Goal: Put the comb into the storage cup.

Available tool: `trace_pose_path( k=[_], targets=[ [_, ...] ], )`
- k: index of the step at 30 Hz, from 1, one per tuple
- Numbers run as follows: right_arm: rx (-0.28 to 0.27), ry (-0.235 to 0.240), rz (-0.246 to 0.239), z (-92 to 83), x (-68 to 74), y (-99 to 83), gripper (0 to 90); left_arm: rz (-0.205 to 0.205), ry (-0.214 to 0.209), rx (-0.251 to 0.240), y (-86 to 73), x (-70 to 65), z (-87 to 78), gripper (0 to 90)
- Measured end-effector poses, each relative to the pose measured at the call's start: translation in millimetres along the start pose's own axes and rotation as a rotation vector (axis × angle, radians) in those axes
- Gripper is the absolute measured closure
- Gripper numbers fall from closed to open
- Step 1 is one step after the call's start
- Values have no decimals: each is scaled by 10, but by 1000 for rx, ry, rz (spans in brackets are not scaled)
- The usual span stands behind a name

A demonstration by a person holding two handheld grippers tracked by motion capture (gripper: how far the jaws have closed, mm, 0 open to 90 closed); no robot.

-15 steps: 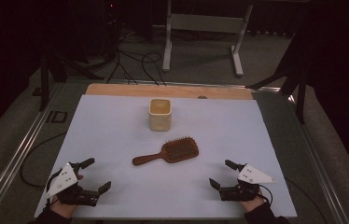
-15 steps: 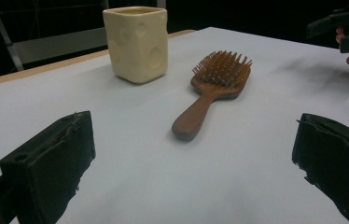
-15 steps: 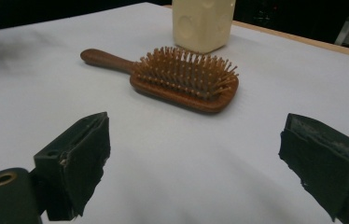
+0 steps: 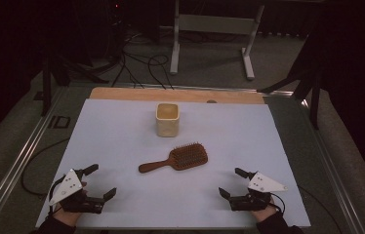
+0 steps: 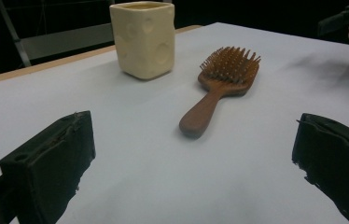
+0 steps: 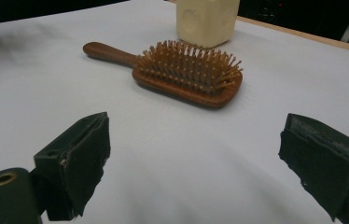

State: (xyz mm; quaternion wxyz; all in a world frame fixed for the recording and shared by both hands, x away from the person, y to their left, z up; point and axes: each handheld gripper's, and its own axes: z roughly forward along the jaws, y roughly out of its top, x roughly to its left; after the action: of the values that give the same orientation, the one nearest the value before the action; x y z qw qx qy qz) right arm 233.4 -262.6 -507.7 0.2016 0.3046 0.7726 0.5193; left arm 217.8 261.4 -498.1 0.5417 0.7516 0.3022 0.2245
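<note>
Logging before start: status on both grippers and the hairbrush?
Left gripper and right gripper open, jaws wide, holding nothing, near table's front corners. Hairbrush flat mid-table, bristles up, untouched. Cream cup upright behind it, apart. Nothing in the way.

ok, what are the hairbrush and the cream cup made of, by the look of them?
Hairbrush: looks like wood, with a reddish-brown, smooth, slightly glossy handle and paddle. The bristles are lighter pegs, wood or bamboo perhaps; I can't tell which.
Cup: probably ceramic or moulded plastic. It is cream and matte to satin, with shallow round dimples in squarish walls. The look leaves it open.
</note>
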Motion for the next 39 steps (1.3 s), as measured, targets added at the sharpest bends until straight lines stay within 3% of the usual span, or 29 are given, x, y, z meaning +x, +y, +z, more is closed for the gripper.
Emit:
trace_pose_path(
  k=[7,21,39],
  targets=[
    [-13,-27,-3,-34,26,29,86,-3,-5,-18,-3,0,-56,0],
    [-13,-26,-15,-23,80,64,86,-12,-12,-20,98,4,-113,0],
    [-25,-16,-7,-34,99,78,86,-12,-70,-16,275,-42,-92,0]
  ],
)
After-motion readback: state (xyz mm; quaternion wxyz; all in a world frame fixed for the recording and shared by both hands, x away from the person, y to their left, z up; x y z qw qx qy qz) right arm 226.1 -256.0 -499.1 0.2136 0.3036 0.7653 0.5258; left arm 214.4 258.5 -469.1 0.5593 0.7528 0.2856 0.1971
